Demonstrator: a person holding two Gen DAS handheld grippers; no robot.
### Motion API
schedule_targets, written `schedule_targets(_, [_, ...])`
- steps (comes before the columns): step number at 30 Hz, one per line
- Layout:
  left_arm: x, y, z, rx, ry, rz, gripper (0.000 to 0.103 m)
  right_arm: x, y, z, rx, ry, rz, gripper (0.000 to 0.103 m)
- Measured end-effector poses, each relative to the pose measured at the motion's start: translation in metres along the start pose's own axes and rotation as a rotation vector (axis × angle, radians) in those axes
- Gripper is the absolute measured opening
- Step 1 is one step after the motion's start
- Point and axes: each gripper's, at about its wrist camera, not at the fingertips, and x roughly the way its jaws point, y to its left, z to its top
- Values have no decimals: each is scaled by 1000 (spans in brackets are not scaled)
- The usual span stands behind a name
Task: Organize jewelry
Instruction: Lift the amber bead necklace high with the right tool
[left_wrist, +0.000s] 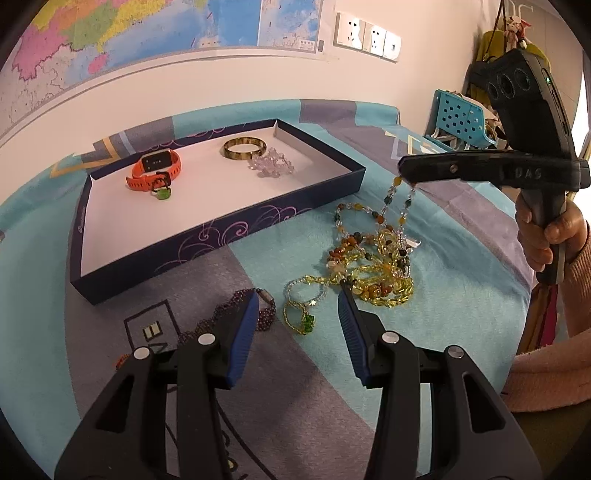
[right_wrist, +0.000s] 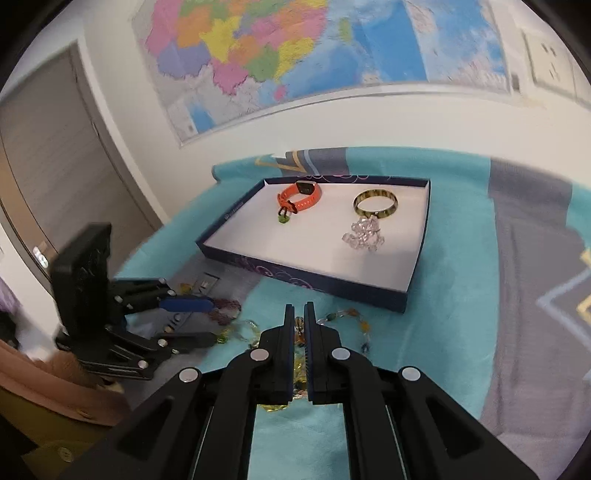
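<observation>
A dark blue box lid tray (left_wrist: 221, 236) (right_wrist: 303, 280) holds an orange watch (left_wrist: 155, 170) (right_wrist: 301, 197), a gold bangle (left_wrist: 244, 148) (right_wrist: 375, 204), a clear crystal bracelet (left_wrist: 273, 167) (right_wrist: 364, 236) and a small green charm (left_wrist: 162, 194). My right gripper (left_wrist: 404, 177) (right_wrist: 299, 314) is shut on a strand of the multicoloured bead necklace (left_wrist: 373, 258) and lifts it off the cloth; the rest lies piled. My left gripper (left_wrist: 297, 299) is open and empty, low over a small yellow-green bead bracelet (left_wrist: 301, 314), with a dark purple bead bracelet (left_wrist: 236, 314) beside its left finger.
The tray and jewelry lie on a teal and grey patterned cloth (left_wrist: 461, 295). A wall with a map (right_wrist: 295, 55) and sockets (left_wrist: 367, 35) runs behind. A teal plastic chair (left_wrist: 460, 118) stands at the far right. The person's pink sleeve (left_wrist: 546, 380) is at right.
</observation>
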Motion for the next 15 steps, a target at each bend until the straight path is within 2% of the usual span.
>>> schedule_targets(7, [-1,-5,2,10,-6,-19,44,-53,18,18,-6,-169,82,3])
schedule_targets(15, [3,-17,7,41,-5,-49,44,-104,34,47,-48,-331,114,3])
